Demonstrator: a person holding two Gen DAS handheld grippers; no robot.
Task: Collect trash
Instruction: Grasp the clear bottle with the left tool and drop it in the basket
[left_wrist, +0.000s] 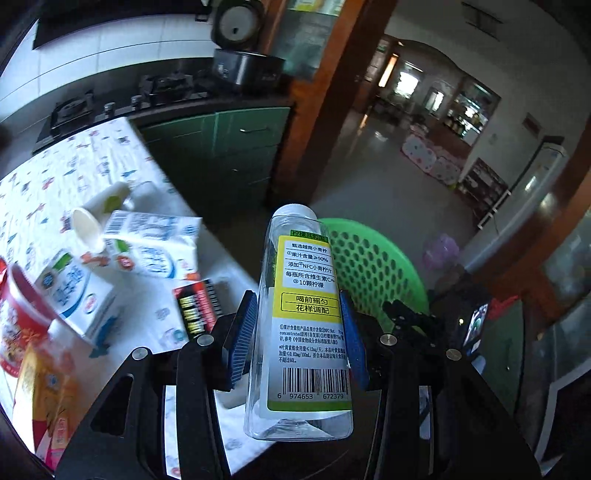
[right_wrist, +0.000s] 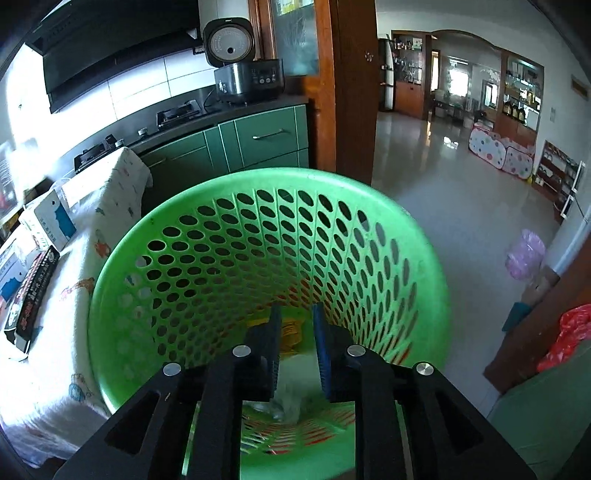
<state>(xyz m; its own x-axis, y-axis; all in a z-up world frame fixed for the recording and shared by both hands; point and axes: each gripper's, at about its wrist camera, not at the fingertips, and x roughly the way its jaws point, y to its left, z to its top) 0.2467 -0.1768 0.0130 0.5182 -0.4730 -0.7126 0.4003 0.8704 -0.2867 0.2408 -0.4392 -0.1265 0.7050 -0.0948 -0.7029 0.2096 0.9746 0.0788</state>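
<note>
Two risks standing out, imo. First: left gripper (left_wrist: 299, 332) is clamping the bottle (left_wrist: 301, 321) mid-body betw. blue pads (left_wrist: 240, 339), and the bottle is clear, smooth plastic, looking empty, so it could be slipping or twisting in the pads if the hand is swinging fast; a squeeze could also be denting it and popping it loose. Second: in the left view the bottle is sitting over the table (left_wrist: 55, 177) edge, w/ the bin (left_wrist: 373, 266) behind and beyond it, not under it, so letting go now would prob. be dropping it on the floor or bouncing it off the rim. Right gripper (right_wrist: 297, 343) is pointing down into the bin (right_wrist: 258, 221), jaws parted and holding nothing, fingertips inside the rim; it could be getting in the way of the incoming bottle or knocking the bin. Some trash is lying at the bin bottom, too blurred to ID. Cartons (left_wrist: 147, 243) and a cup (left_wrist: 22, 314) are lying on the table, uncollected. Left hand pose: bottle cap end pointing away from cam, tilted slightly left, gripper roughly level.
</note>
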